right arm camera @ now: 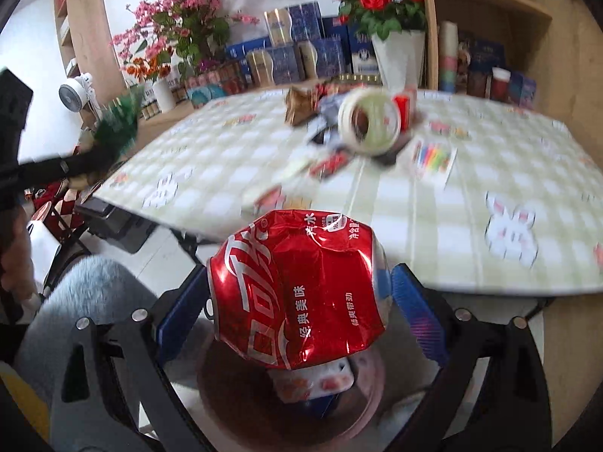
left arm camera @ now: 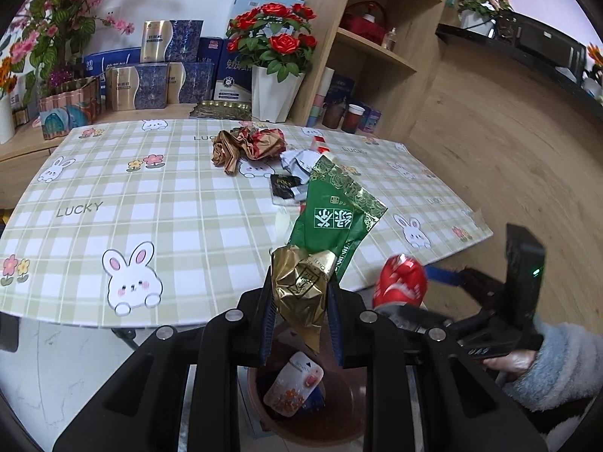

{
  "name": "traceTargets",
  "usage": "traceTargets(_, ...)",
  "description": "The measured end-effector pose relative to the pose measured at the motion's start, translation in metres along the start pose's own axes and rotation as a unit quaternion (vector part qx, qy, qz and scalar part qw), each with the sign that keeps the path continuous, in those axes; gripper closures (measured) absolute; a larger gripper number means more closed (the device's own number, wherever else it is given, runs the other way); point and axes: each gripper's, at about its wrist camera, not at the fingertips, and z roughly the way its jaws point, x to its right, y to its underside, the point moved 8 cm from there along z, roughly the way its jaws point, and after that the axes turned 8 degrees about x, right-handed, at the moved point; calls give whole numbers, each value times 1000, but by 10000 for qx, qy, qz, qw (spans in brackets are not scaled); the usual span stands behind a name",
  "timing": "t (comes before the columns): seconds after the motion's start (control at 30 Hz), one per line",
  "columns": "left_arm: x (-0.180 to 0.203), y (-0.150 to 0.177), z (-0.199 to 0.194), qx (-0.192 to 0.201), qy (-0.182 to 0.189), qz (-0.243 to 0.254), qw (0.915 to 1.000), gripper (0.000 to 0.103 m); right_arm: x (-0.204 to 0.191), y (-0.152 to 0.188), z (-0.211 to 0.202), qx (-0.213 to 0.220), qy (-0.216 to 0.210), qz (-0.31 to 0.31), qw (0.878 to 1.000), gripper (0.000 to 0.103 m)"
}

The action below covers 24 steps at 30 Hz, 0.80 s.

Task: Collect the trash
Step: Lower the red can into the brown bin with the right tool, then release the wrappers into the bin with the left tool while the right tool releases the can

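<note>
My left gripper [left arm camera: 300, 301] is shut on a crumpled gold foil wrapper [left arm camera: 301, 290] with a green foil packet [left arm camera: 335, 211] sticking up from it. It hangs over a brown trash bin [left arm camera: 339, 414] on the floor that holds a white and orange packet [left arm camera: 294, 384]. My right gripper [right arm camera: 301, 297] is shut on a dented red cola can [right arm camera: 297, 290], also above the bin [right arm camera: 241, 406]; the can [left arm camera: 400, 282] shows to the right in the left wrist view. More trash lies mid-table: crumpled gold and red wrappers [left arm camera: 248, 145], a black packet [left arm camera: 284, 186].
The table [left arm camera: 150, 196] has a green check cloth with rabbits. A tape roll [right arm camera: 369, 120] and a colourful card [right arm camera: 433, 158] lie on it. Flower pots [left arm camera: 277, 90], blue boxes [left arm camera: 154, 83] and wooden shelves [left arm camera: 377, 52] stand behind. A fluffy grey sleeve [left arm camera: 554, 369] is at right.
</note>
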Motion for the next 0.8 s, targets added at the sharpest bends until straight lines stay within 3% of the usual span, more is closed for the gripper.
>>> traceTargets(0.27,1,12,-13,3,-70,-112,9999,79,-23,55,14,-549,-180,-82,9983,9)
traceTargets(0.43,3,20,-13,-35,-110,-212,9997,79,-27,89,45,-1302,-109,-163,9913,9)
traceTargets(0.6,-4,26,-13,-64,-216,-349,9991,79,-20,126,66,-2138,156,-168,9766,9)
traceTargets(0.8,-6,35,-13,-132,-261,-390,9988,79,-14,121,64,-2009,120,60,9795,8)
